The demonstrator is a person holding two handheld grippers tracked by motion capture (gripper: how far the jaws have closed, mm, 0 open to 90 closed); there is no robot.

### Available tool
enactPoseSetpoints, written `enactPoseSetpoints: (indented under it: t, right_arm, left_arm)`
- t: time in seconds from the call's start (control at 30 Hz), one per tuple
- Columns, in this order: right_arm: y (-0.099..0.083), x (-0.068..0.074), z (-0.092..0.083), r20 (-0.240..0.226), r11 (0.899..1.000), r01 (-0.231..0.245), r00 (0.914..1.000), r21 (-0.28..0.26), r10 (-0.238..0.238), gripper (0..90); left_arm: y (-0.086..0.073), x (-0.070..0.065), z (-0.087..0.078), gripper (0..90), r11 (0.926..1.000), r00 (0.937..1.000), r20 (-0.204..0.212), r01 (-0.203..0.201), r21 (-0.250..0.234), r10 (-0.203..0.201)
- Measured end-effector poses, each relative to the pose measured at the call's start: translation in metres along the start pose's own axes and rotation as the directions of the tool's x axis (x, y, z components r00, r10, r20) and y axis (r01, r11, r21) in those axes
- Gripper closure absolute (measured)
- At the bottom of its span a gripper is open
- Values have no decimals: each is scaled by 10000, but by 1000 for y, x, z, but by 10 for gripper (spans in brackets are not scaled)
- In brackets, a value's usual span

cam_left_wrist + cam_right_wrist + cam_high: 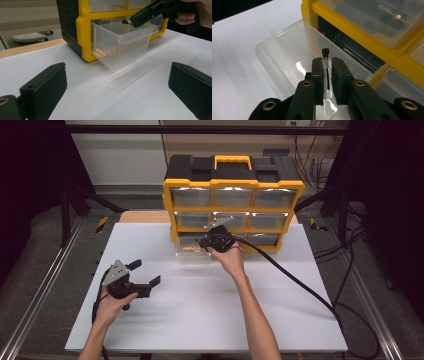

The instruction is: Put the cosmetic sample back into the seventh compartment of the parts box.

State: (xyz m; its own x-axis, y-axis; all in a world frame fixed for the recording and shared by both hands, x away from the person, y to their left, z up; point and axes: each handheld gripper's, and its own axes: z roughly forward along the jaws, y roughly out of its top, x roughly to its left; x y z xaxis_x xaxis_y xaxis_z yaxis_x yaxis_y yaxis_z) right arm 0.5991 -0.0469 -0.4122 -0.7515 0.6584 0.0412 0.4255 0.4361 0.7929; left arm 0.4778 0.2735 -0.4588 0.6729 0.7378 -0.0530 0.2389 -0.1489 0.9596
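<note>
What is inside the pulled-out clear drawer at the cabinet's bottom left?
The drawer looks empty where visible; the right hand-held gripper with a small vial covers part of its floor.

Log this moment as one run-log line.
right hand-held gripper: shut on vial | above pulled-out drawer | left hand-held gripper: open, idle on table

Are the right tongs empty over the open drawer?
No: the right tongs are shut on a small clear vial with a black cap, held above the pulled-out clear drawer.
</note>
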Motion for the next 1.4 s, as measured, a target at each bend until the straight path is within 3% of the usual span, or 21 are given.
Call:
enactPoseSetpoints:
  t: [0.9,1.23,1.37,1.4]
  right_arm:
    - [-5,1,9,-49,9988,17,10000,493,-15,796]
    - [-1,-1,1,68,9999,148,9999,63,-149,674]
    - [3,0,-6,140,9993,90,9999,-353,-85,585]
    - [5,0,-10,210,9984,26,9998,-571,-14,515]
  left_arm:
    - [0,0,0,20,10000,10000,9,-1,-13,1]
    - [0,0,0,20,10000,10000,13,12,-14,-11]
    - [0,0,0,20,10000,10000,7,4,-21,-4]
    - [0,0,-1,20,10000,10000,3,7,-22,-7]
